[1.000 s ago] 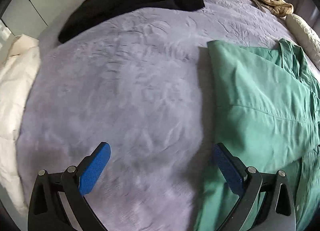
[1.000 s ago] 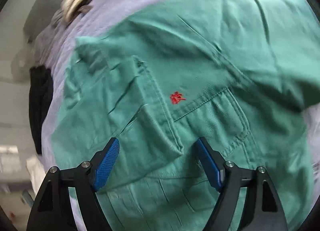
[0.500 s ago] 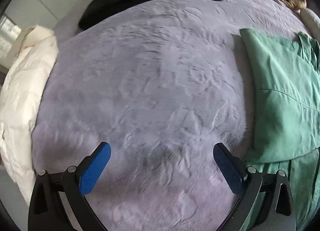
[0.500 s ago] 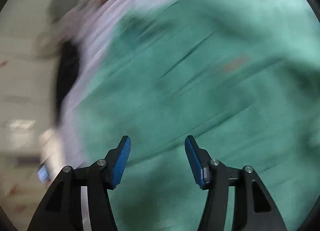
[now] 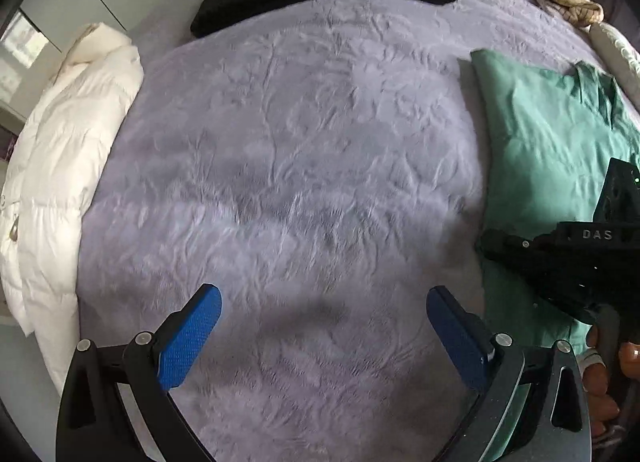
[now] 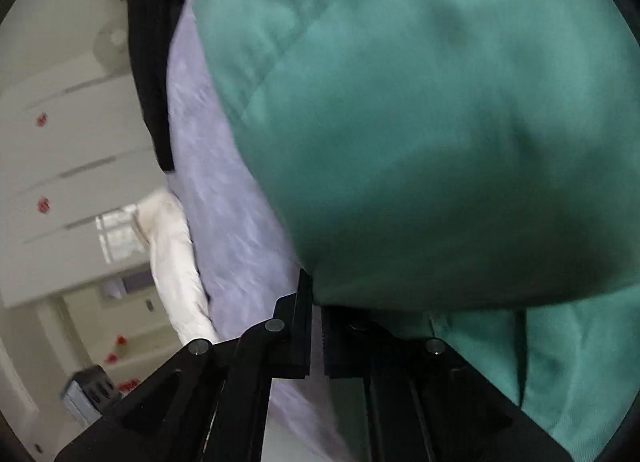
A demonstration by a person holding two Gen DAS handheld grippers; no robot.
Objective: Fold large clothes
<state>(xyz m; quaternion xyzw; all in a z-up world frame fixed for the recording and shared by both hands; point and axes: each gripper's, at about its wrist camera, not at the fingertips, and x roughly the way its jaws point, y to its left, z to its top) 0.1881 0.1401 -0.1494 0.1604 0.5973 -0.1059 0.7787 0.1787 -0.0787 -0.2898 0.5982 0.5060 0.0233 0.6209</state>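
The right gripper point(image 6: 316, 326) has its jaws pressed together at the near edge of the green cotton shirt point(image 6: 420, 121); it seems to pinch the hem, though blur hides the exact contact. The shirt spreads ahead of this gripper, its long axis running away from it over the lilac plush bedcover point(image 5: 300, 141). The left gripper point(image 5: 324, 338) is wide open and empty, with the shirt well to its right, so the right hand is nearer.
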